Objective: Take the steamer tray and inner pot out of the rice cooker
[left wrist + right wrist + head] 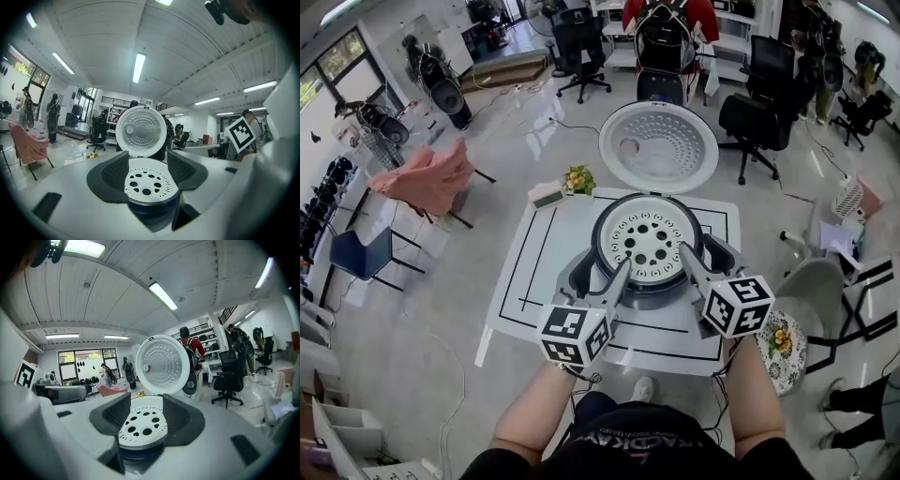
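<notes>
Workspace: a white table (pixel 521 281) marked with black lines, standing on a glossy floor among office chairs, with a pink-draped chair (pixel 428 178) off to the left.

Rice cooker (pixel 649 296): centred on the table. Its lid (pixel 658 148) is swung fully open and stands upright at the far side.

Steamer tray (pixel 649 242): a white perforated disc, seated level in the cooker's mouth. The dark band just below it (pixel 151 207) is probably the inner pot's rim, but the view is too tight to confirm this.

Left gripper (pixel 620 273): jaws set wide apart, nearly level, at the tray's near-left edge. Its own view shows the tray in the gap with neither pad pressing on it.

Right gripper (pixel 685 255): jaws likewise spread, at the near-right edge, nothing clamped. Whether either gripper touches the rim cannot be determined.
</notes>
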A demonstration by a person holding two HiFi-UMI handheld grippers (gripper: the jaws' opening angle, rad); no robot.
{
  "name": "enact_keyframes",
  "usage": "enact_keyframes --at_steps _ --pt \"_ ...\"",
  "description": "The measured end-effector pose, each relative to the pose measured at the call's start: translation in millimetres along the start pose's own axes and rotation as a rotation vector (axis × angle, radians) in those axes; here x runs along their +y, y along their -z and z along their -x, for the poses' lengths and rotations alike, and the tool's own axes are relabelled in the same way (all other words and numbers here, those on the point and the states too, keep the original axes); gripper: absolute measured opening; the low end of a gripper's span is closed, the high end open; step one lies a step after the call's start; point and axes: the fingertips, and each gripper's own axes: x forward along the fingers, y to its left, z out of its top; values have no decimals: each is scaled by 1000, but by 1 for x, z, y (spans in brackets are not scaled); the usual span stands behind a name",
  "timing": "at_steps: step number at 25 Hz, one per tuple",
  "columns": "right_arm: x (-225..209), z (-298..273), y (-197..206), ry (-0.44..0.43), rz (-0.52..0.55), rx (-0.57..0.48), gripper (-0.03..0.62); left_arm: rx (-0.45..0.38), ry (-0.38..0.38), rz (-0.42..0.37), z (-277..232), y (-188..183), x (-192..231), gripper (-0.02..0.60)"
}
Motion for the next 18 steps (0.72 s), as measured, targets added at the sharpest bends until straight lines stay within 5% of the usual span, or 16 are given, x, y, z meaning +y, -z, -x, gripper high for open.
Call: enact_keyframes --at_steps 18 --pt "-26 -28 30 95 -54 67 199 101 35 -37 -42 17 28 258"
